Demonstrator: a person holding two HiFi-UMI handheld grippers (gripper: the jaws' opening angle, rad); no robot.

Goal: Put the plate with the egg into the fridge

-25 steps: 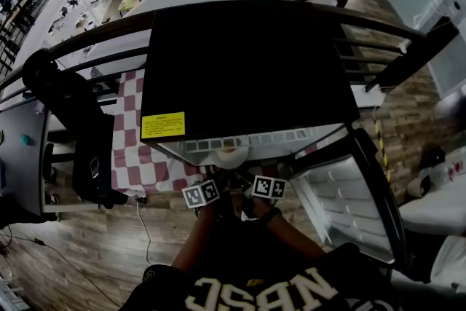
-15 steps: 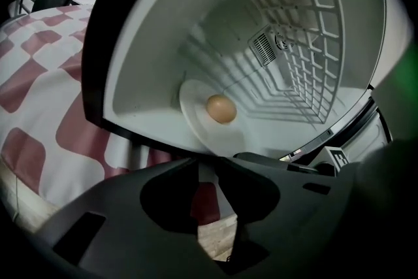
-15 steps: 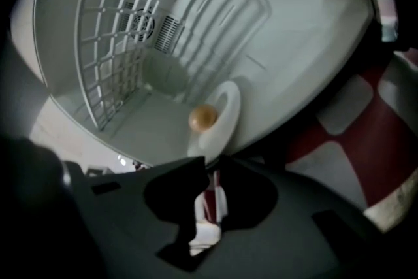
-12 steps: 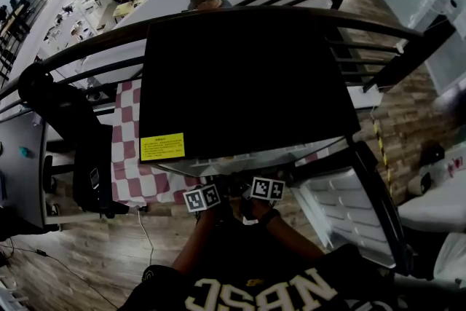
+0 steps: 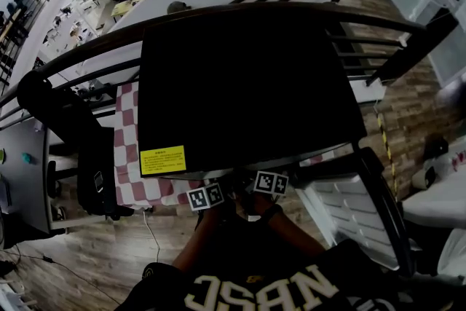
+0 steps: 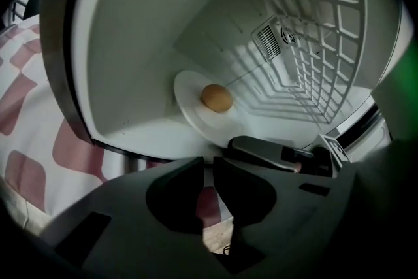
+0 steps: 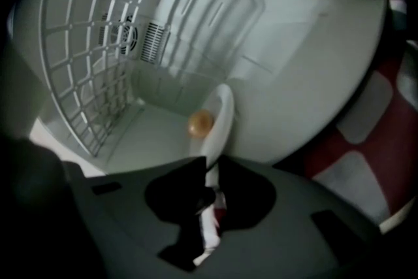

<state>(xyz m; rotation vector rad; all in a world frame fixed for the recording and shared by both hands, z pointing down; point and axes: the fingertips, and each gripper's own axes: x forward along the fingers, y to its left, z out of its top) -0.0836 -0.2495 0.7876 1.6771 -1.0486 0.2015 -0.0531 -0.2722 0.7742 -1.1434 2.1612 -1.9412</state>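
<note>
A white plate [image 6: 193, 113] lies on the floor inside the open fridge [image 5: 247, 84], with a brown egg [image 6: 216, 97] on it. In the right gripper view the plate [image 7: 222, 115] stands edge-on with the egg [image 7: 200, 123] to its left. Its near rim reaches the tips of my right gripper [image 7: 209, 170]; those jaws are closing, and I see no pad pressing on the rim. My left gripper [image 6: 209, 163] hangs just outside the fridge's front lip, jaws closing with nothing between them. From above, only both marker cubes [image 5: 206, 196] show.
The fridge door [image 5: 349, 207] hangs open to the right. A wire shelf [image 6: 326, 42] spans the fridge above the plate. A red-and-white checkered cloth [image 5: 131, 156] lies left of the fridge, beside a black chair [image 5: 95, 156]. A railing runs behind.
The plate showed at the fridge's front edge a second ago and is now hidden under the black top. The head view has shifted forward. The person behind has moved left, nearly out of sight.
</note>
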